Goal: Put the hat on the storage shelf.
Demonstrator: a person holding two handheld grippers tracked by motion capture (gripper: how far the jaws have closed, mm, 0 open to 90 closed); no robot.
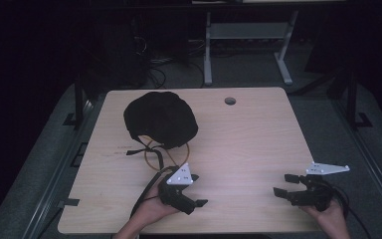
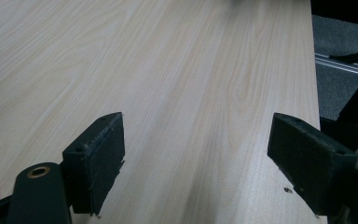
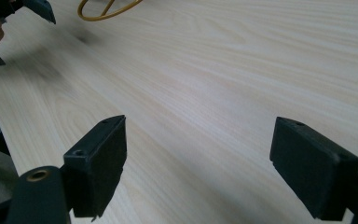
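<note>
Fingers of both grippers stand spread wide with nothing between them, bare wood showing in the gap in each gripper view. Left gripper [image 1: 191, 196] rests low over the near edge of the table [image 1: 258, 134], just beside the yellowish cord loop [image 1: 166, 152] that trails from the black hat [image 1: 160, 118]. Right gripper [image 1: 286, 185] sits near the same edge, well apart from the hat. From the left gripper the hat lies ahead and slightly to the left, toward the far-left part of the tabletop, its broad dome flat on the wood. Being nearer, the left gripper is judged the likelier to reach it; the cord end lies closest to its fingers.
</note>
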